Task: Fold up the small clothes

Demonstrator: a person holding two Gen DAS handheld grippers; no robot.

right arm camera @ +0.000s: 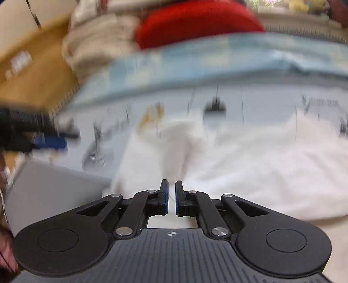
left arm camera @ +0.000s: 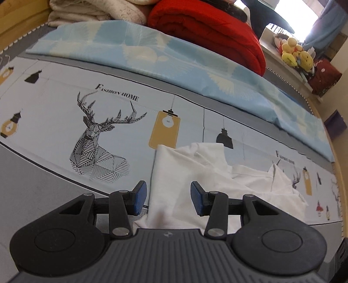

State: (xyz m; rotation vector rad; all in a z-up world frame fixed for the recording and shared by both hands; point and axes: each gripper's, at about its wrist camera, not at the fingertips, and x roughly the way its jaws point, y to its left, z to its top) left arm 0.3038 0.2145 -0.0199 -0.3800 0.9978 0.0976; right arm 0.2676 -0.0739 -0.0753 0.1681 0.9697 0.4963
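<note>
A crumpled white garment (left arm camera: 195,165) lies on the pale bed sheet (left arm camera: 54,104) printed with a deer head and lamps. My left gripper (left arm camera: 168,197) hovers over the garment's left edge. Its blue pads (left arm camera: 141,197) stand apart and press on nothing, with cloth showing between and below them. In the blurred right wrist view the same white garment (right arm camera: 250,163) spreads to the right. My right gripper (right arm camera: 171,196) is over its near edge, the jaws closed to a thin slit with nothing visible between them. The left gripper (right arm camera: 50,141) shows as a blur at that view's left edge.
A folded light-blue quilt (left arm camera: 174,56) runs along the far side of the bed. Behind it are a red blanket (left arm camera: 206,28) and cream blankets (left arm camera: 87,10). Plush toys (left arm camera: 295,52) sit on a shelf at the right. A wooden bed frame (left arm camera: 17,21) borders the left.
</note>
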